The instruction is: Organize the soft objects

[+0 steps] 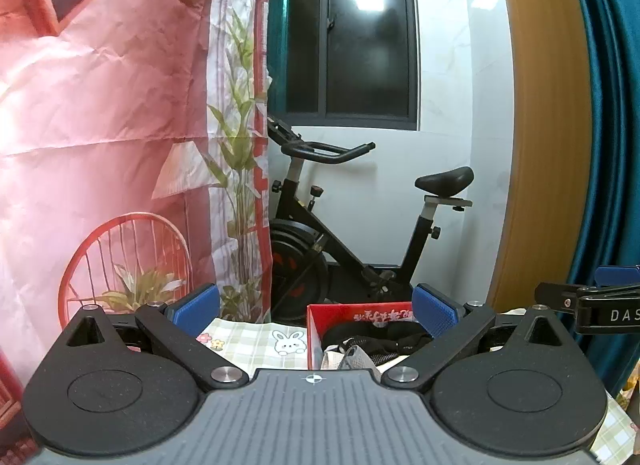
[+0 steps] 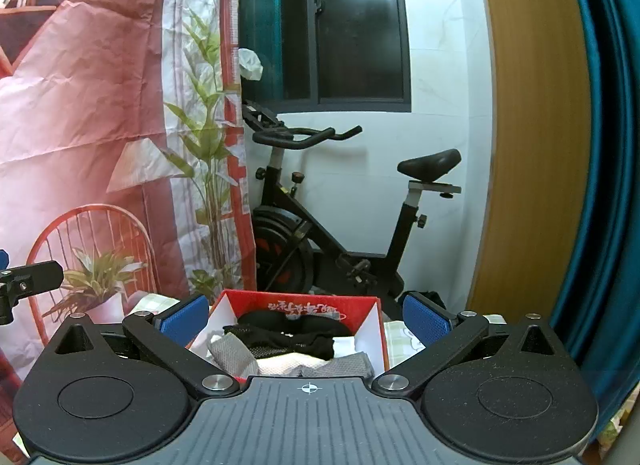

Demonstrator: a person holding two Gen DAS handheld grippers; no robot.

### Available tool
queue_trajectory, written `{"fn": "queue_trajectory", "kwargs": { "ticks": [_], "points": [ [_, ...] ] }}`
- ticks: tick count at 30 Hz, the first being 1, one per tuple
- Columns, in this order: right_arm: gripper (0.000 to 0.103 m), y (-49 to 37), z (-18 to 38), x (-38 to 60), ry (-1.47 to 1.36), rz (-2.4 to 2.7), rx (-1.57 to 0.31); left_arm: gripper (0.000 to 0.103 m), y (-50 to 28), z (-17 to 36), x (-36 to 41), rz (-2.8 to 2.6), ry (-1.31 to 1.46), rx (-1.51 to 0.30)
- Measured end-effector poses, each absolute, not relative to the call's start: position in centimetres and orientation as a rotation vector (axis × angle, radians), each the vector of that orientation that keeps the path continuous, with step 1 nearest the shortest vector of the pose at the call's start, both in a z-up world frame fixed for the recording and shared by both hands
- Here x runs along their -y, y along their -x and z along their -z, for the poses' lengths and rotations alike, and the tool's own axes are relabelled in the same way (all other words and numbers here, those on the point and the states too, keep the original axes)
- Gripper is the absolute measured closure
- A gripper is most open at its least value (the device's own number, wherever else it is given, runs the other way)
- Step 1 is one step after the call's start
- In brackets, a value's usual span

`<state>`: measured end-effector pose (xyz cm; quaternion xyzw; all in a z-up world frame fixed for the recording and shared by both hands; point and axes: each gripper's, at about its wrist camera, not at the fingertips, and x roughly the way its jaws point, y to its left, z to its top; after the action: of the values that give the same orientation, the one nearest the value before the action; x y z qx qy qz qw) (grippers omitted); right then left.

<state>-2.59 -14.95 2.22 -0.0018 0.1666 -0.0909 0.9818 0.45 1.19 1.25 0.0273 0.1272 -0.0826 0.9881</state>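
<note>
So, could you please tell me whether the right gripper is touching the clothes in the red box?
Apart. The right wrist view shows the right gripper open, its blue fingers either side of the red box, above the black clothes, holding nothing.

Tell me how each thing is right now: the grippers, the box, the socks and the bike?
Left gripper: open, holding nothing.
Right gripper: open, holding nothing.
Red box: open on top, filled with soft things.
Black socks: piled in the box.
Grey socks: lying in the box.
Bike: standing, unused.
</note>
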Motion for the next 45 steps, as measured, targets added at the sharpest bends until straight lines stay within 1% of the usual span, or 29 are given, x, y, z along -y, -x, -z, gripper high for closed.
{"fn": "queue_trajectory", "kwargs": {
  "ticks": [45],
  "points": [
    [0.000, 2.96, -1.73, 15.29, 0.001, 0.195, -0.331, 0.000, -0.49, -0.81, -1.23, 0.168, -0.047, -0.265]
  ]
}}
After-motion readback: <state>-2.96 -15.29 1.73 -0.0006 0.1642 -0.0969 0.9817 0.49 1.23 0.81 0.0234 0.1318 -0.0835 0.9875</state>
